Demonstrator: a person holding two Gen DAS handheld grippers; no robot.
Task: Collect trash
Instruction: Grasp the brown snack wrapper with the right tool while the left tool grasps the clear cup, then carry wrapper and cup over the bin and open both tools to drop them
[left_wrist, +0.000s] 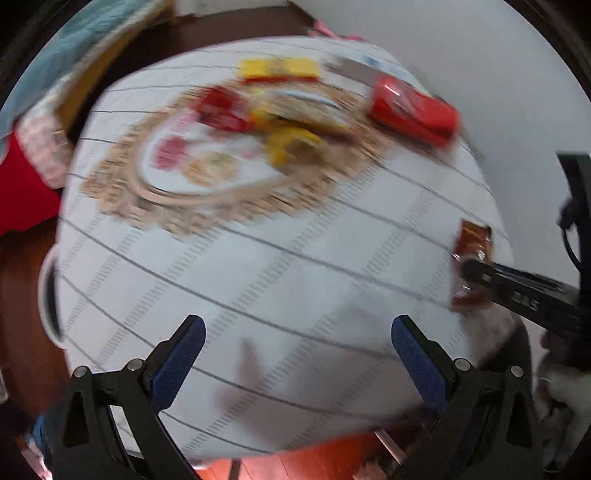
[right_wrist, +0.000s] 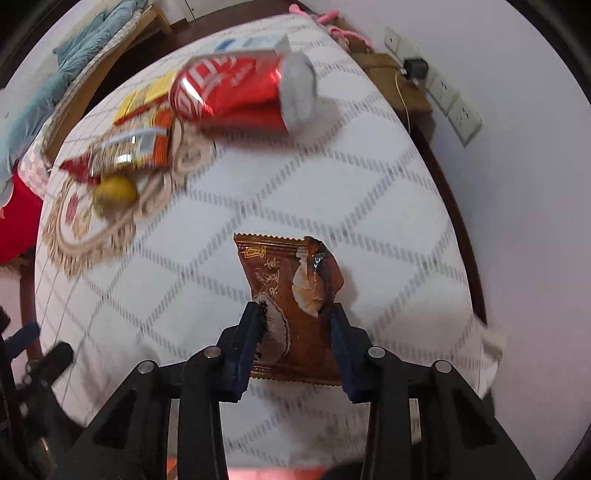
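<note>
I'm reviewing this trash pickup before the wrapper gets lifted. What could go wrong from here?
1. The right tool pinches the torn brown snack wrapper by its crinkled sides; the thin film may slip out or tear further on lifting.
2. The red can lies on its side on the tablecloth; a bump or tugged cloth could roll it.
3. The open left tool hovers close by and might collide with the right one.

glossy foil wrapper (right_wrist: 291, 295), shiny metal can (right_wrist: 240, 92), cloth tablecloth (right_wrist: 369, 206).
</note>
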